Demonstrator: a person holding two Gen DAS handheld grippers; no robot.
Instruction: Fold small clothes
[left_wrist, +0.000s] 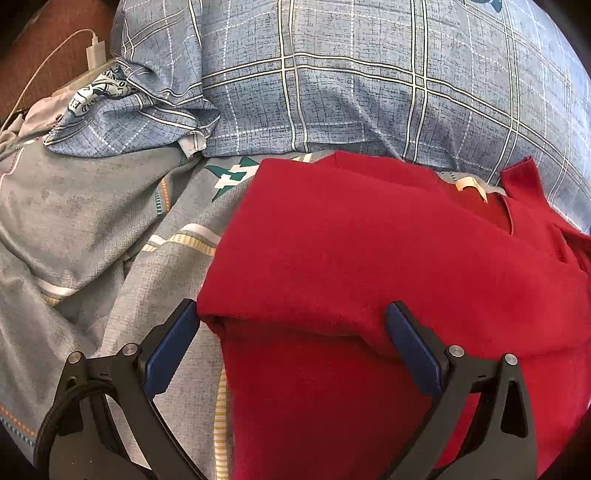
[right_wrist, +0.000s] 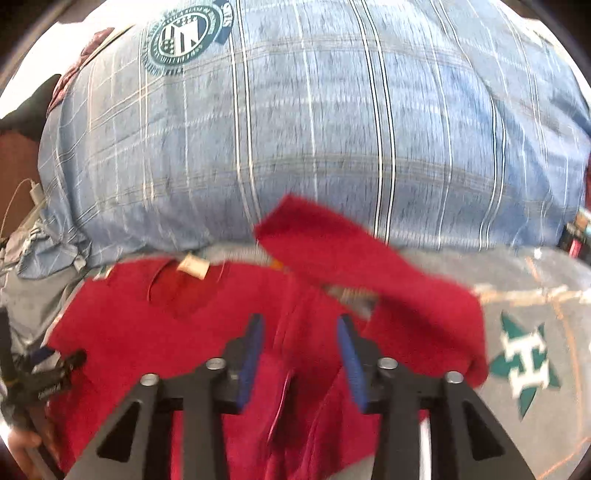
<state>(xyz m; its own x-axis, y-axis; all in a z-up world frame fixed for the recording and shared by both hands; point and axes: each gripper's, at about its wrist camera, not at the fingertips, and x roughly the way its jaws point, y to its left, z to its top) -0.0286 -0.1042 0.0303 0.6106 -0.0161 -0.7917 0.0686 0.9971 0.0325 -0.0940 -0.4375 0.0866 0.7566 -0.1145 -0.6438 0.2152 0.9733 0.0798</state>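
Observation:
A small red garment (left_wrist: 369, 258) lies on a grey bedsheet (left_wrist: 92, 221), its left side folded over onto the body, with a pale neck label (left_wrist: 469, 184) at the far end. My left gripper (left_wrist: 291, 314) is wide open and straddles the folded left edge, empty. In the blurred right wrist view the same red garment (right_wrist: 166, 325) shows with its right sleeve (right_wrist: 351, 251) lifted and flipped across. My right gripper (right_wrist: 301, 325) hovers over the garment's right side, jaws partly open with a fold of red cloth between them, not clamped.
A blue plaid pillow (left_wrist: 369, 81) lies just beyond the garment and also fills the right wrist view (right_wrist: 314, 129). A white charger and cable (left_wrist: 94, 51) sit at the far left. The left gripper's handle (right_wrist: 55, 373) shows at the left edge of the right wrist view.

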